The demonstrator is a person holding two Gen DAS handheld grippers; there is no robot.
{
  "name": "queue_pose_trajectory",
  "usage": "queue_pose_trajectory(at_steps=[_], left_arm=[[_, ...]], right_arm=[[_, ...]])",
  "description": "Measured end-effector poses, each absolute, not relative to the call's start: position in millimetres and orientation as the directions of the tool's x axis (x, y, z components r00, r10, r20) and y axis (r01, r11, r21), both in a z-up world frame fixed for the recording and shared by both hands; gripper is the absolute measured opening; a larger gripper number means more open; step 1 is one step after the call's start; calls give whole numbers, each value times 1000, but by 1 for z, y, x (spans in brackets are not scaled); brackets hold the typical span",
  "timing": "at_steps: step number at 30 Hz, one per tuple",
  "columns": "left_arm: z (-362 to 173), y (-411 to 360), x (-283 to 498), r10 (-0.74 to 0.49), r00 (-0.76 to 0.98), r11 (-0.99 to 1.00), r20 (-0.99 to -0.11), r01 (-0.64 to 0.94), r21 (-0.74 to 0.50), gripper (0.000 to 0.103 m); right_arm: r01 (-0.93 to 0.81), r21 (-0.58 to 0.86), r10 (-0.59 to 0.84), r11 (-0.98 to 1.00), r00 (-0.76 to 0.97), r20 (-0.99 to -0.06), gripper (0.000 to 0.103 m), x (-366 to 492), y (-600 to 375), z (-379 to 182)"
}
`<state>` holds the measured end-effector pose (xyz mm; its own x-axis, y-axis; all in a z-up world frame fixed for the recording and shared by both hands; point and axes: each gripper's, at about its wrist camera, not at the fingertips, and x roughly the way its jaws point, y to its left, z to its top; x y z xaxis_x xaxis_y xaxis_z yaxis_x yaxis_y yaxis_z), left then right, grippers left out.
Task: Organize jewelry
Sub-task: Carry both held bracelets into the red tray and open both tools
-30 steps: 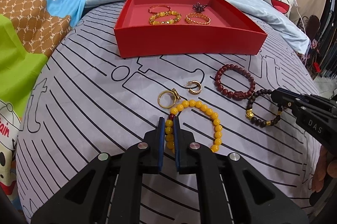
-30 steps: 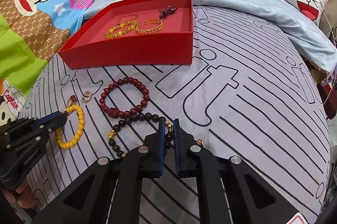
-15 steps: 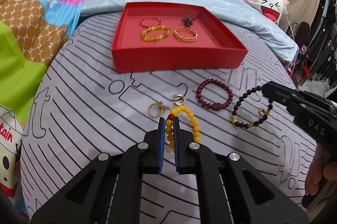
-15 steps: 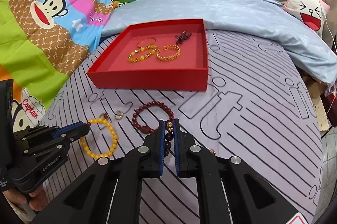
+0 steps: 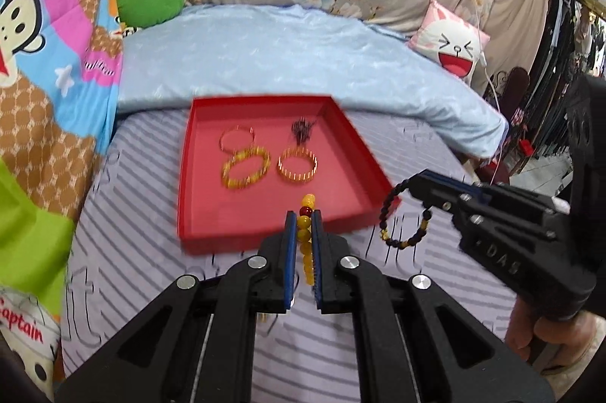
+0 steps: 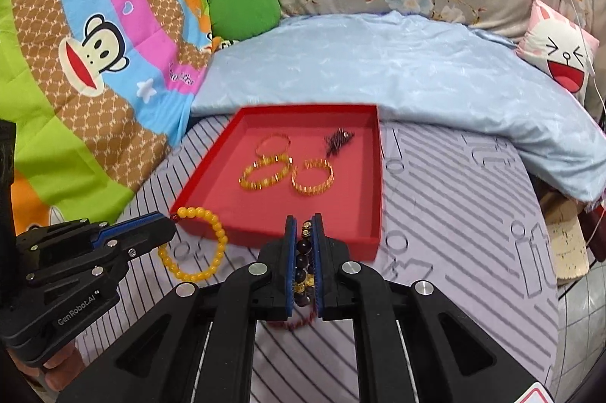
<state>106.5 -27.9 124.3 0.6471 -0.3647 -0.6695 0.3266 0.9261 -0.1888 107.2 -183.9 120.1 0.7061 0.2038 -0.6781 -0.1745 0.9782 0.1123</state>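
Left wrist view: left gripper (image 5: pixel 303 232) is pinched on the yellow bead bracelet (image 5: pixel 306 236), dangling over the near rim of the red tray (image 5: pixel 197 240). Right gripper (image 6: pixel 303 244) clamps the dark bead bracelet (image 6: pixel 303 274) nearby; loops could swing, snag the rim, or land on the gold bangles (image 5: pixel 297 165).

The right gripper (image 5: pixel 413 184) carries the raised letters "DAS" on the side of its black body, seen from the left wrist view. The left gripper (image 6: pixel 166 227) bears "GenRobot.AI" in small white print on its lower body. The cartoon monkey blanket (image 6: pixel 94 35) shows "Captain" in red near the left view's lower corner, and a dark script line on its pink band that seems to read "Paul frank".
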Motion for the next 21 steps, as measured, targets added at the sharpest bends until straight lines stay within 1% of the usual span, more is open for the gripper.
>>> queue_pose_trajectory(at_steps=[4,6,9,12,14,16,21], left_arm=[[131,-27,139,-383,653,922,-653,314,-226,7],[127,-24,157,-405,644,914,-649,305,-268,7],[109,-20,181,-441,608,898,-660,291,-331,7],[84,-19,196,-434,572,901,-696,260,-348,7],[67,-17,203,-404,556,915,-727,236,-327,7],[52,-17,206,-353,549,935,-757,218,-278,7],[35,-19,207,-246,557,965,-793,213,-150,7]], right_arm=[[-192,121,223,974,711,-667,8,134,-173,125],[-200,154,251,968,702,-666,8,148,-169,121],[-195,225,297,955,667,-683,8,169,-169,105],[-175,257,308,951,629,-713,8,184,-170,82],[-160,248,293,955,611,-735,8,190,-169,69],[-145,235,274,961,596,-755,8,194,-171,57],[-120,188,222,975,583,-782,8,196,-175,42]])
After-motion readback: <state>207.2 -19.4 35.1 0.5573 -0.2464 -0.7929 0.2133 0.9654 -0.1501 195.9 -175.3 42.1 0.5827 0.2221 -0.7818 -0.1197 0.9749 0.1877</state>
